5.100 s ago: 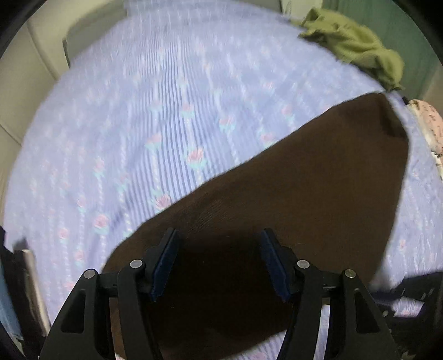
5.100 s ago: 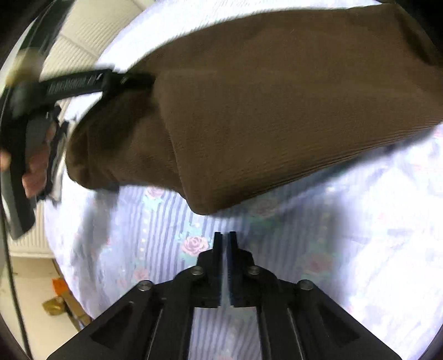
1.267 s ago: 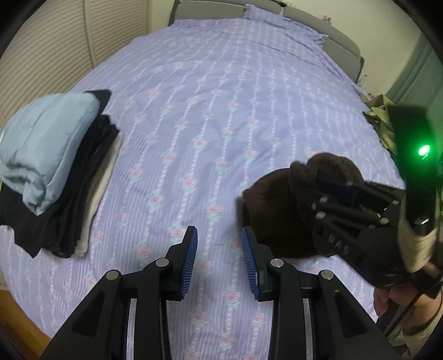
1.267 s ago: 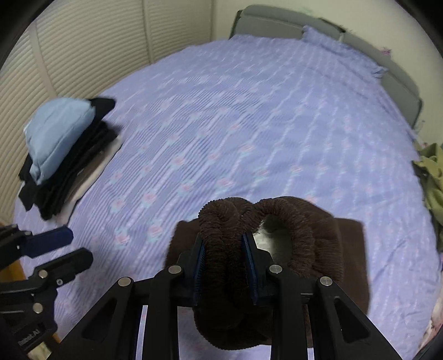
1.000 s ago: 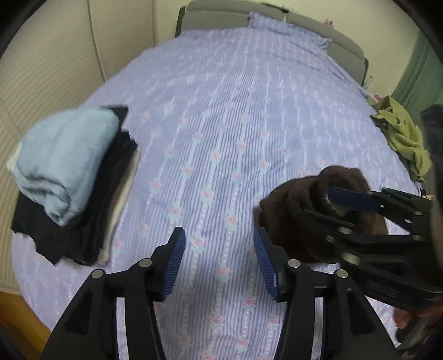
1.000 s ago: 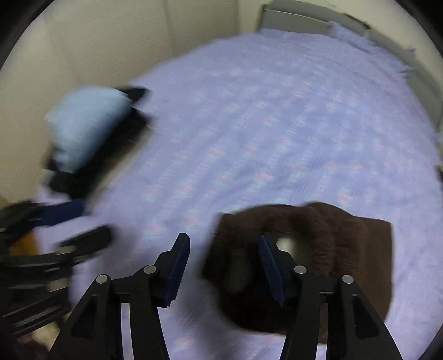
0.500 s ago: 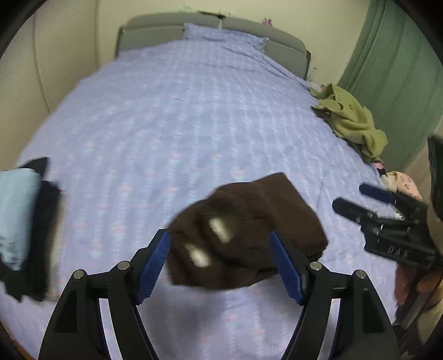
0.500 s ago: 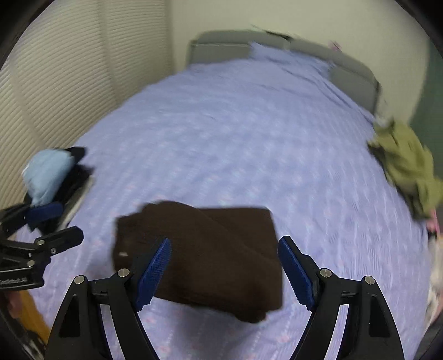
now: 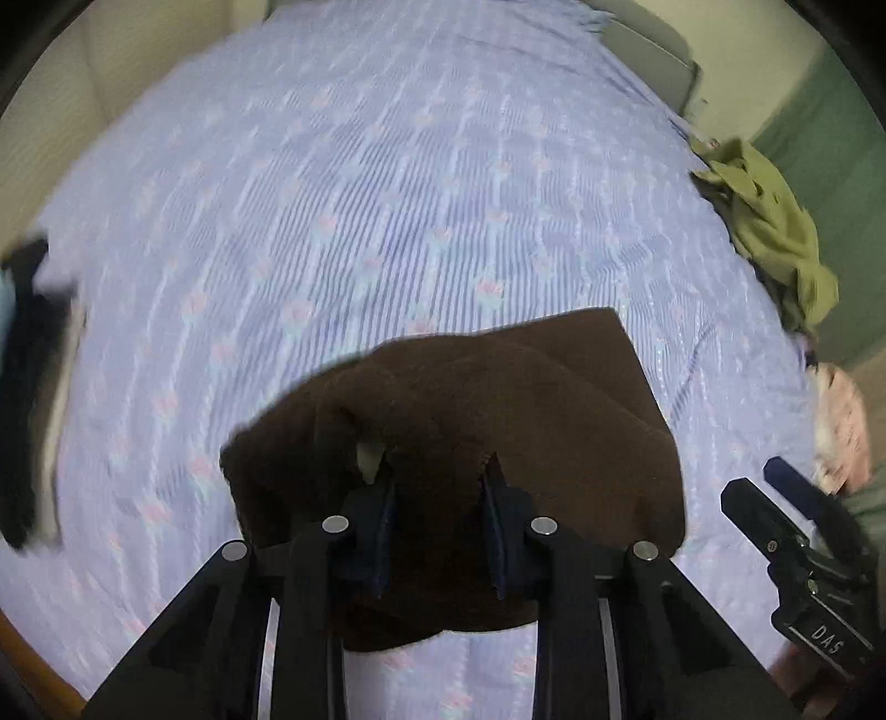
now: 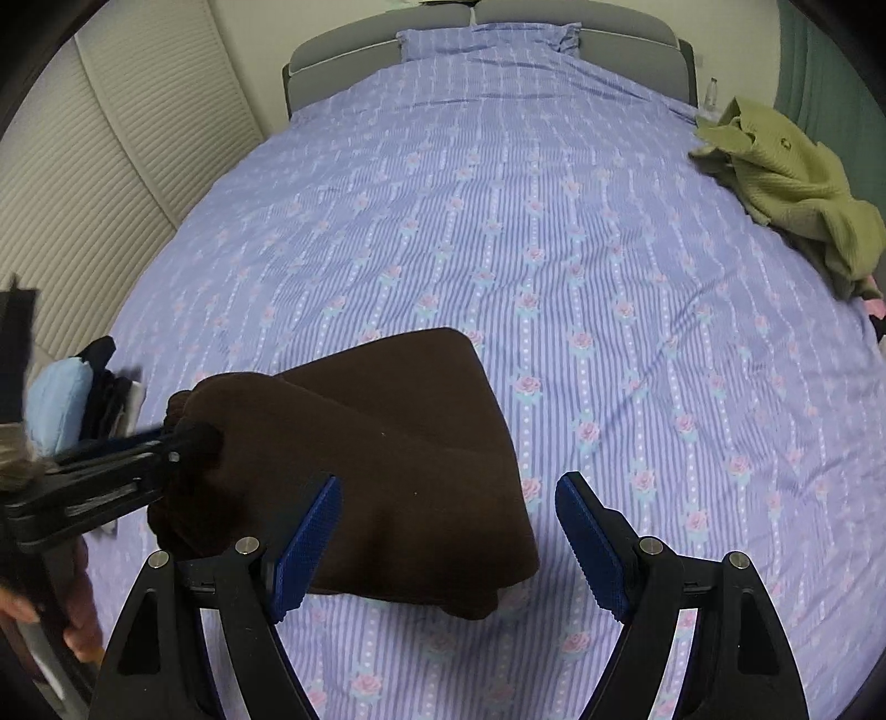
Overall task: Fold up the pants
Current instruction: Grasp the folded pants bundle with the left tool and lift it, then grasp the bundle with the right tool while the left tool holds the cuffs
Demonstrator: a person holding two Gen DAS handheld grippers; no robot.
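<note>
Nearest to me, the left tool [image 9: 437, 498] is biting into the bunched near edge of the brown pants [image 9: 498, 421], its blue pads [image 9: 385, 520] pressing folds of the fabric between them. Seen from the right wrist, that same left tool [image 10: 177, 443] is reaching in from nine o'clock and gripping the rolled end of the pants [image 10: 398, 454]. The right tool [image 10: 446, 548] is hovering over the bundle's edge at six o'clock with its fingers spread wide and nothing between them; the right-hand pad [image 10: 590, 548] is hanging over bare bedspread. The pants are lying folded in a thick slab on the near half of the bed [image 10: 554, 221]. Further off, at nine o'clock, a stack of folded clothes [image 10: 83, 404] is sitting by the bed's edge, and at two o'clock a green garment [image 10: 786, 177] is lying crumpled. Furthest away, a pillow [image 10: 487, 33] is resting against the grey headboard [image 10: 343, 55].
</note>
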